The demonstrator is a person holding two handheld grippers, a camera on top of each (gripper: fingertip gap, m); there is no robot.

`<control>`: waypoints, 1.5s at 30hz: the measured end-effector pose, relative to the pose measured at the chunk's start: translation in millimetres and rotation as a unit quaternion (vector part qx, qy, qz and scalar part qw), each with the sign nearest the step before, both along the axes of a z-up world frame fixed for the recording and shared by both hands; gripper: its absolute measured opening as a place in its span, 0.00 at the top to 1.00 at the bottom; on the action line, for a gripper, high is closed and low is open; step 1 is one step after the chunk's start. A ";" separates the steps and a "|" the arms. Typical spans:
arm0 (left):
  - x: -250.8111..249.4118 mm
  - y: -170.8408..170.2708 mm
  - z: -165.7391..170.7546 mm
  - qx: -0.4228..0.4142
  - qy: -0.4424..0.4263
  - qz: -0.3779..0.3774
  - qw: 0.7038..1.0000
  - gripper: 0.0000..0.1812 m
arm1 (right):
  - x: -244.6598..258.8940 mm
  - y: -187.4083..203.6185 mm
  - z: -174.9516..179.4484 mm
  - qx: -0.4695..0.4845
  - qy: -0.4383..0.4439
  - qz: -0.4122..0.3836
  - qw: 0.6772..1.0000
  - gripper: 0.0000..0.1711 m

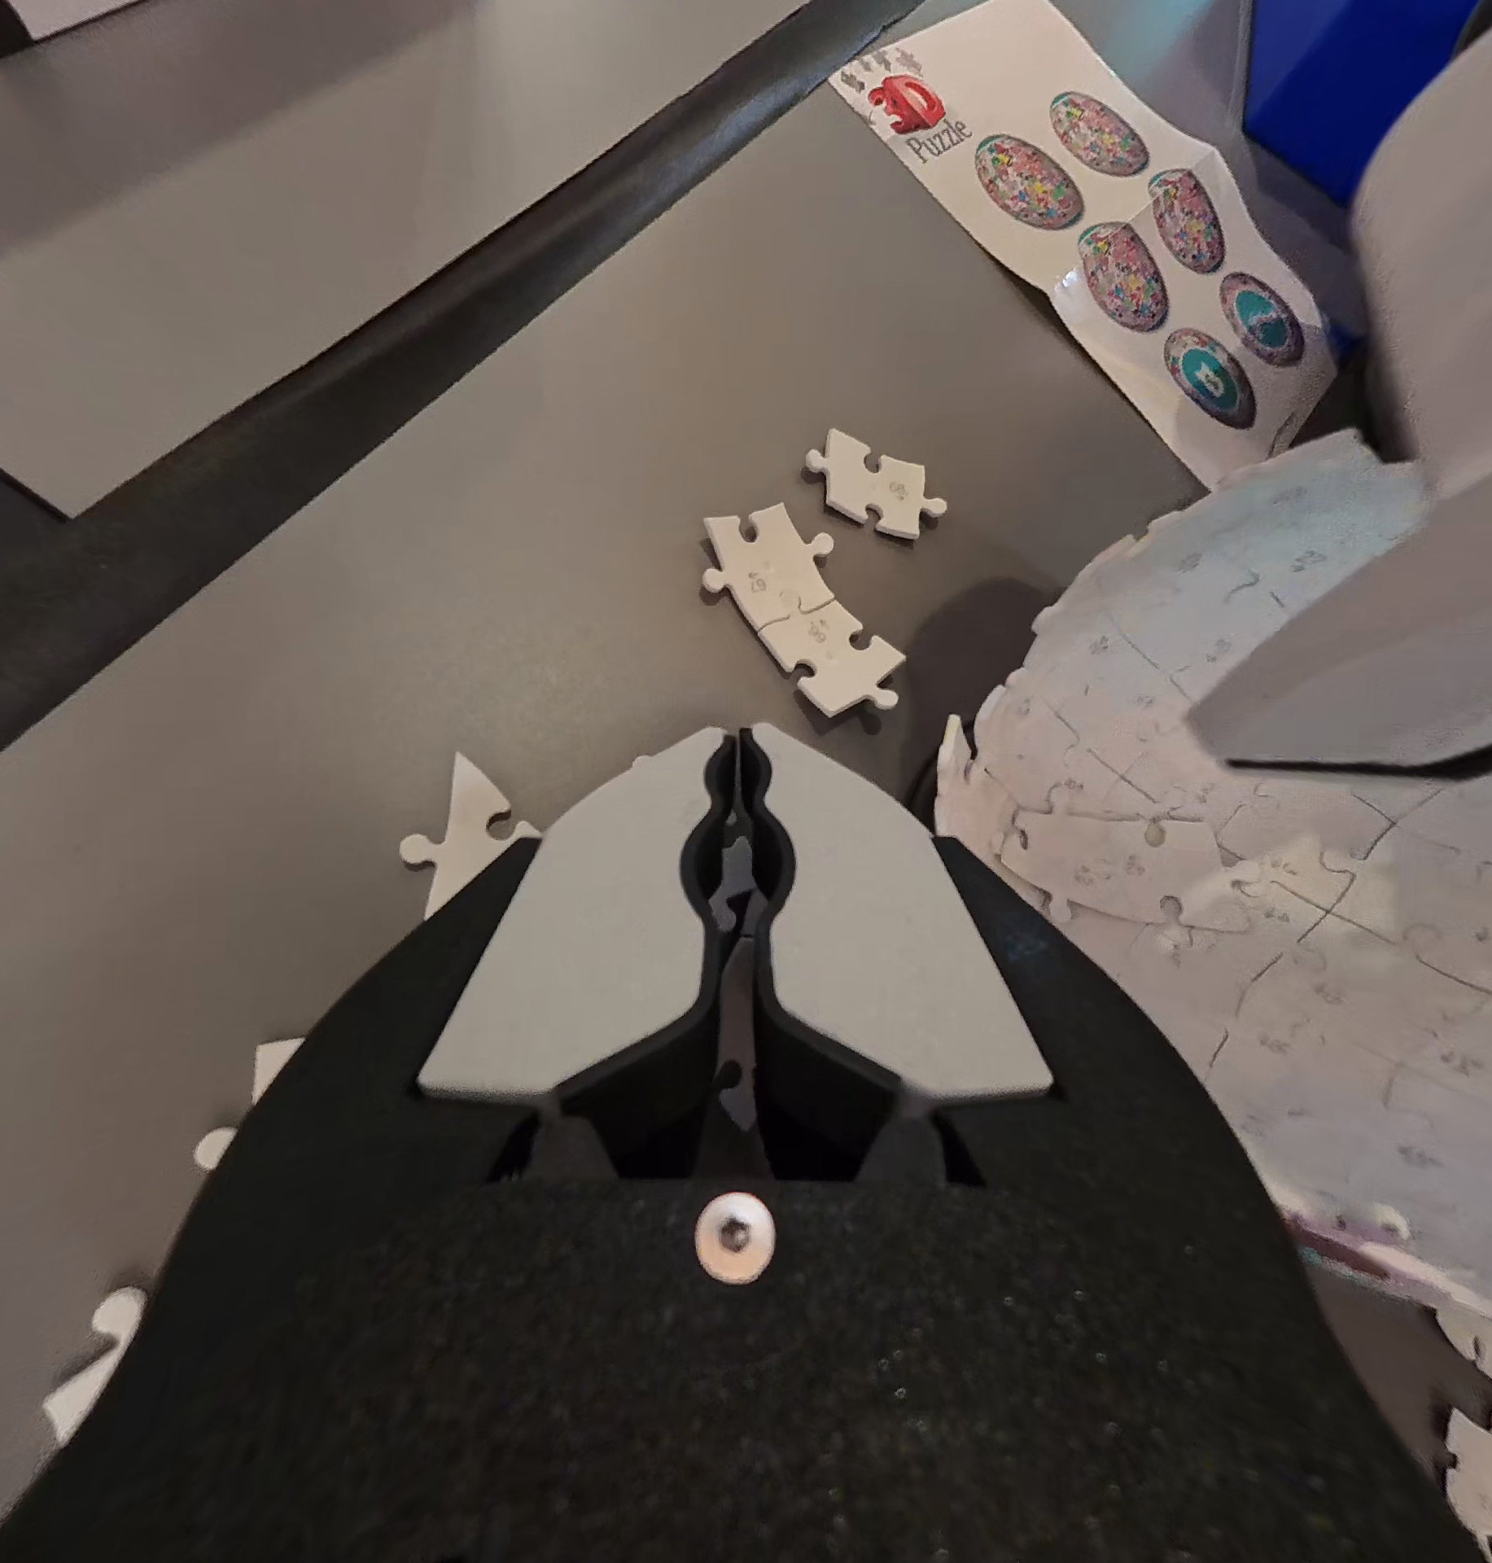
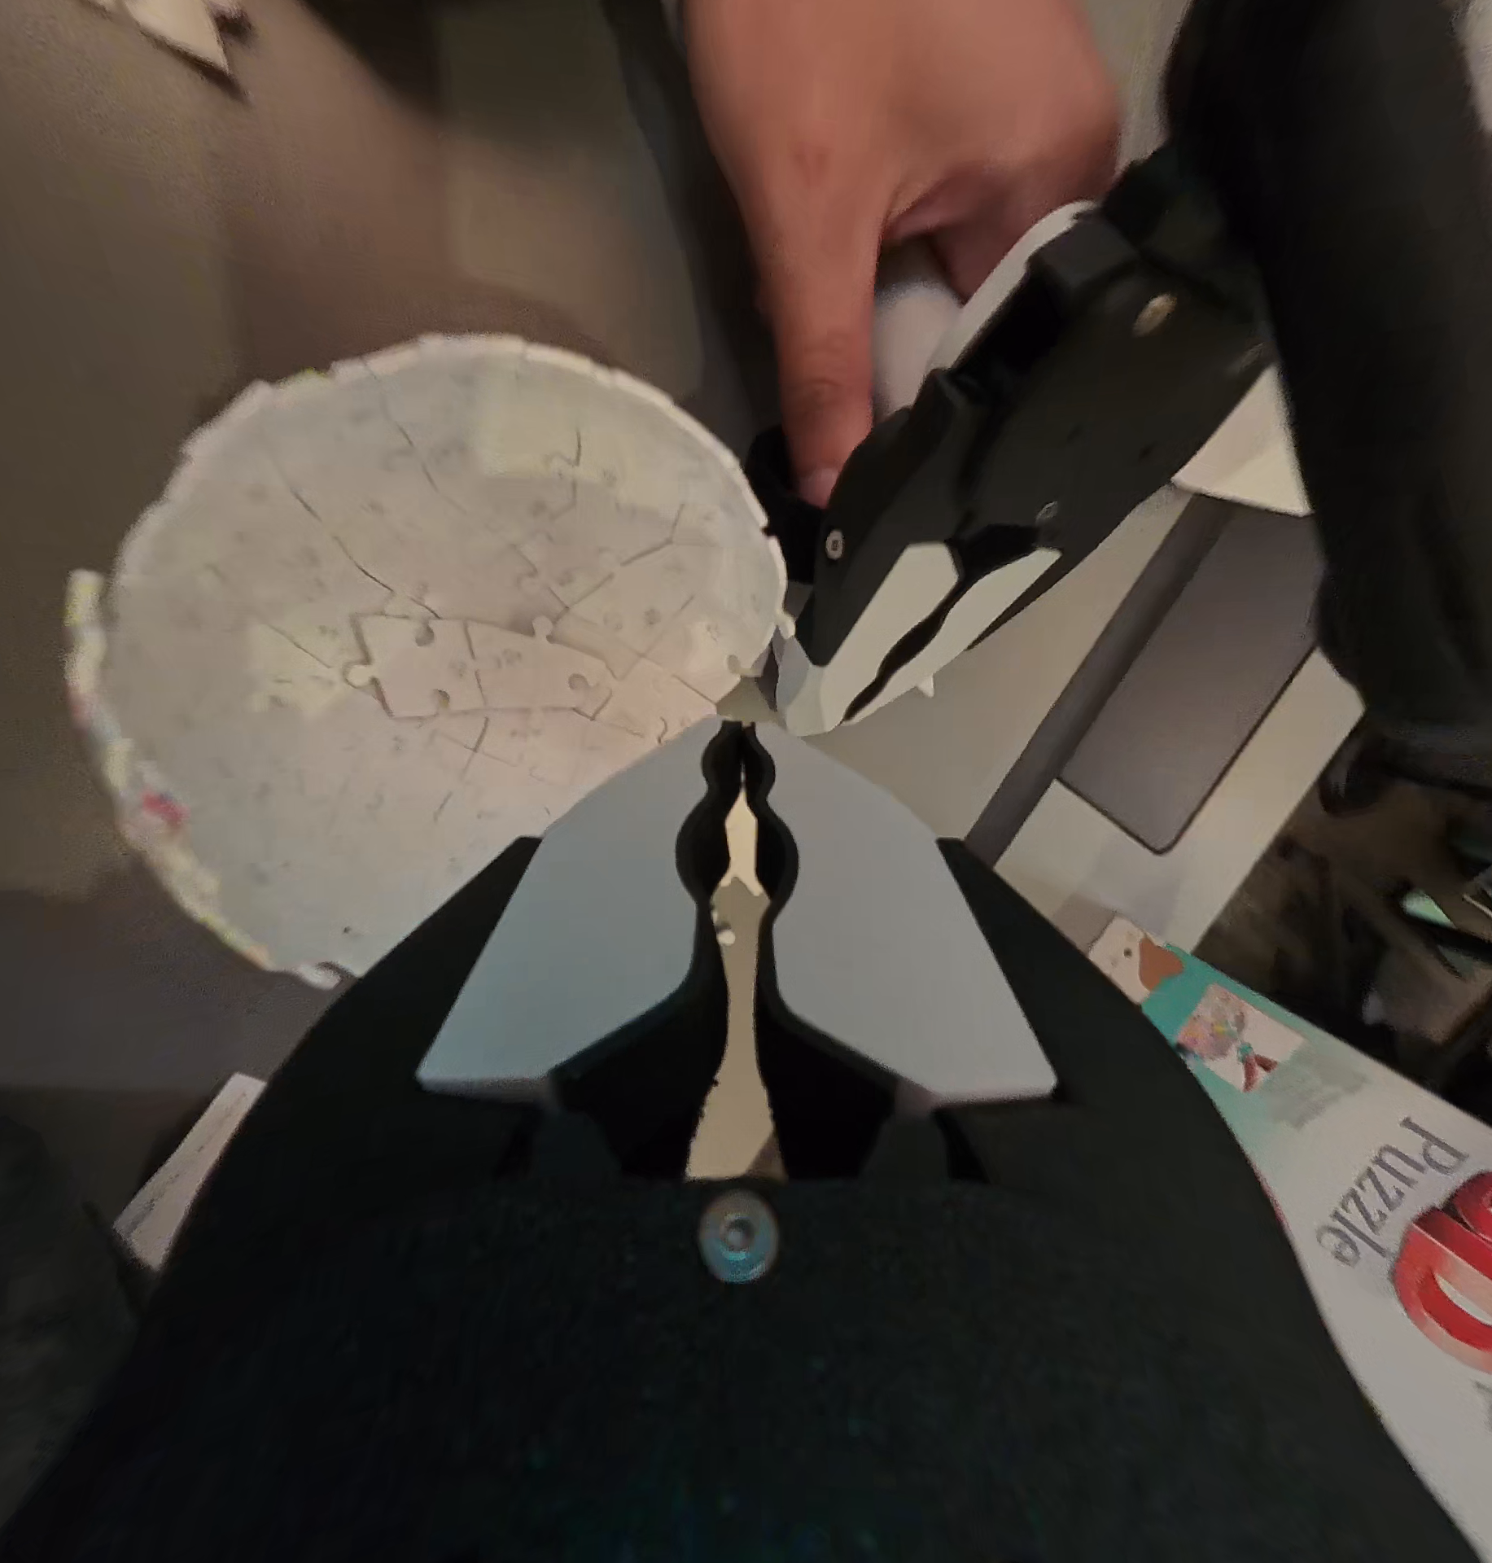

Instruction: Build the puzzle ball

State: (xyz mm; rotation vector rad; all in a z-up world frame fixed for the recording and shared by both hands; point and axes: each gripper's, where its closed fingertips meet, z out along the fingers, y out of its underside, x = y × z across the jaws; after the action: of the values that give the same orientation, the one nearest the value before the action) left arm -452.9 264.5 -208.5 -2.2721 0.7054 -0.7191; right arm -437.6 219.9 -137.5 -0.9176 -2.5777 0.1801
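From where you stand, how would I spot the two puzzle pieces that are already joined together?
Start at the big white half-built ball on the grey table, then look just left of it, short of the picture sheet. There lies the joined pair, a curved white strip. The single piece beside it, nearer the sheet, is shorter and has no seam across it.

White puzzle pieces (image 1: 801, 609), whitish half-built puzzle ball (image 2: 438, 626), grey table (image 1: 488, 474), black-and-grey left claw (image 1: 740, 744), blue box (image 1: 1309, 93)

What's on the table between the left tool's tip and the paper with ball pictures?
Three loose white pieces: two joined, one alone, seen in the left wrist view. The sheet lies beyond.
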 end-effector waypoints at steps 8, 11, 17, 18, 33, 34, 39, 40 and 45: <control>-12.3 6.2 31.2 0.055 -0.087 0.030 0.994 0.90 | 5.2 -21.6 1.9 -0.184 -0.069 0.040 0.980 0.75; -26.9 10.4 47.4 0.093 -0.120 0.056 0.987 0.89 | 10.9 -25.5 -4.5 -0.169 -0.115 0.090 0.975 0.79; -33.0 13.7 49.2 0.085 -0.143 0.059 0.984 0.88 | 19.9 -32.5 -9.4 -0.162 -0.119 0.180 0.963 0.80; -31.5 13.2 47.6 0.080 -0.140 0.055 0.985 0.88 | 20.0 -31.1 -11.9 -0.151 -0.113 0.190 0.964 0.80; -38.5 15.3 49.2 0.111 -0.111 0.076 0.985 0.88 | 13.4 -23.9 129.2 -0.139 0.169 -0.040 0.975 0.77; -39.3 14.1 48.9 0.111 -0.111 0.078 0.985 0.88 | 13.9 -26.1 137.9 -0.134 0.201 -0.049 0.969 0.80; -35.5 6.2 46.9 0.103 -0.110 0.072 0.986 0.88 | 8.3 -43.3 104.5 -0.130 0.070 -0.066 0.987 0.68; -34.0 5.5 46.2 0.102 -0.108 0.069 0.986 0.88 | 6.6 -41.0 89.2 -0.122 0.023 -0.079 0.989 0.62; -29.7 4.3 42.8 0.103 -0.089 0.060 0.989 0.88 | 10.0 -38.8 25.1 -0.130 -0.135 -0.116 0.975 0.64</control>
State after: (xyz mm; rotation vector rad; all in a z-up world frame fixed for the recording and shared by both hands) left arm -482.6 268.9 -165.8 -2.0141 0.5283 -0.7446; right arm -427.6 181.1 -112.4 -1.4184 -2.7026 0.3539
